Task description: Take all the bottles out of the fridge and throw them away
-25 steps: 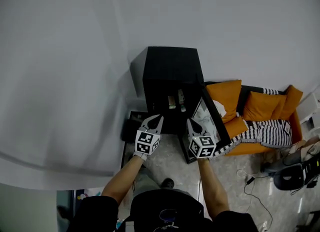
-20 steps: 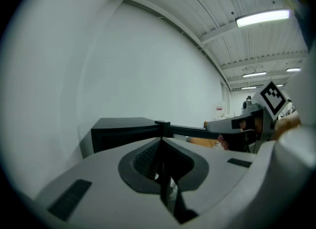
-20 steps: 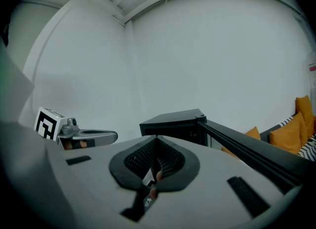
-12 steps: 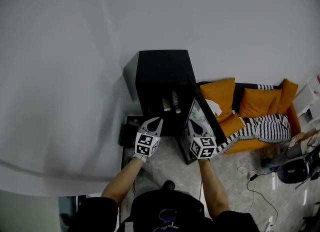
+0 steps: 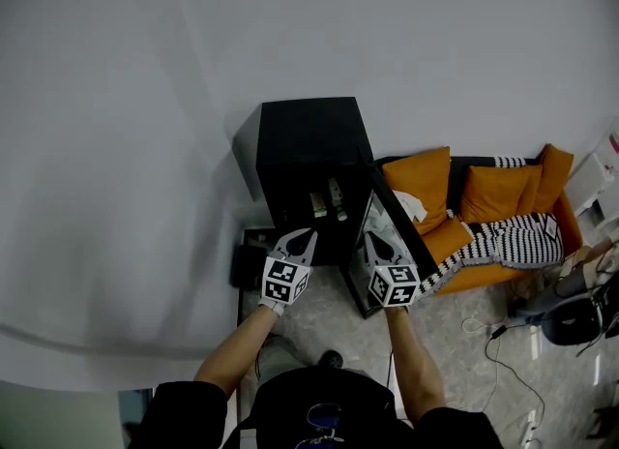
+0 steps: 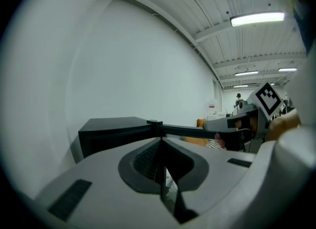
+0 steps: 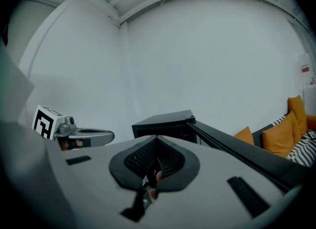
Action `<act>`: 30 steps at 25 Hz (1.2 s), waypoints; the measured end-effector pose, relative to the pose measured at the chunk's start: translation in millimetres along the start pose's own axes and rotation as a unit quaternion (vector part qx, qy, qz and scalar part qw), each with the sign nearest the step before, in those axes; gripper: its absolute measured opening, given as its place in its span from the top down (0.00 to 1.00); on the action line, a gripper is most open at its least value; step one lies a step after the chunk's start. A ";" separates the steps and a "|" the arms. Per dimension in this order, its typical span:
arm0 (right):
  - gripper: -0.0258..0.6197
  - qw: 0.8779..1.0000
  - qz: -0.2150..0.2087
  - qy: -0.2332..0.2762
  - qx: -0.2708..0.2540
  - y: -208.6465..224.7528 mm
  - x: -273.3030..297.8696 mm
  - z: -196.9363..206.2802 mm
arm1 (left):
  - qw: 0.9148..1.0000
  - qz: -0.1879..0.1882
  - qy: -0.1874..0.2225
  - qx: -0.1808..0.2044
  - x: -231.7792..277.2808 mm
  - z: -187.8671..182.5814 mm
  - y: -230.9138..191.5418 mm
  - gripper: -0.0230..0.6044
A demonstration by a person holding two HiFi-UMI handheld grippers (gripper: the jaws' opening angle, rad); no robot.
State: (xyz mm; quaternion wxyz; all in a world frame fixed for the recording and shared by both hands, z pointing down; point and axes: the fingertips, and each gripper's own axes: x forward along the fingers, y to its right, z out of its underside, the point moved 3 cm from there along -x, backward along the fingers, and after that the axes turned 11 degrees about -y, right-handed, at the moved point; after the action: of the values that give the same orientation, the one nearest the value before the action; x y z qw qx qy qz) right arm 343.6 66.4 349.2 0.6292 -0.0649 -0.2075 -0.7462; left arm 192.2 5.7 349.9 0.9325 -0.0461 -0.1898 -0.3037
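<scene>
the left hand-held gripper has its jaws pressed together with nothing between them, and its own view shows the two dark pads meeting in a thin seam. the right hand-held gripper is closed and empty in the same way. both are held out side by side, roughly level and pointing at the fridge, the left one in front of the open compartment and the right one just before the lower edge of the door.

over the last second little has changed at the jaws: neither has parted. what has shifted is the framing. the fridge sat further right in the head view and is now nearer the middle, more squarely ahead of the two grippers, which have kept their places side by side. i read this as the person lining up on the opening, not yet reaching in.

the door stands swung open to the right, its pale inner face showing. on a shelf inside stand the bottles, small and pale, well clear of both grippers; how many there are is too small to tell. so none has been taken out yet, and either gripper would have to open before it can take one.

behind the door is a sofa with orange cushions.
</scene>
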 end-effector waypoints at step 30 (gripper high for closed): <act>0.96 0.997 0.066 -0.003 0.045 16.5 51.1 7.0 | 0.996 0.066 -0.049 0.026 16.7 27.0 -54.6 0.95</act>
State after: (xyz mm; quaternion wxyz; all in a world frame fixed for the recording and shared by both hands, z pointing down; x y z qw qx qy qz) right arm 348.3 20.5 377.6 0.6787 -0.0521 -0.2380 -0.6928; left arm 163.9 -42.3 379.6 0.9409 -0.0492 -0.2398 -0.2339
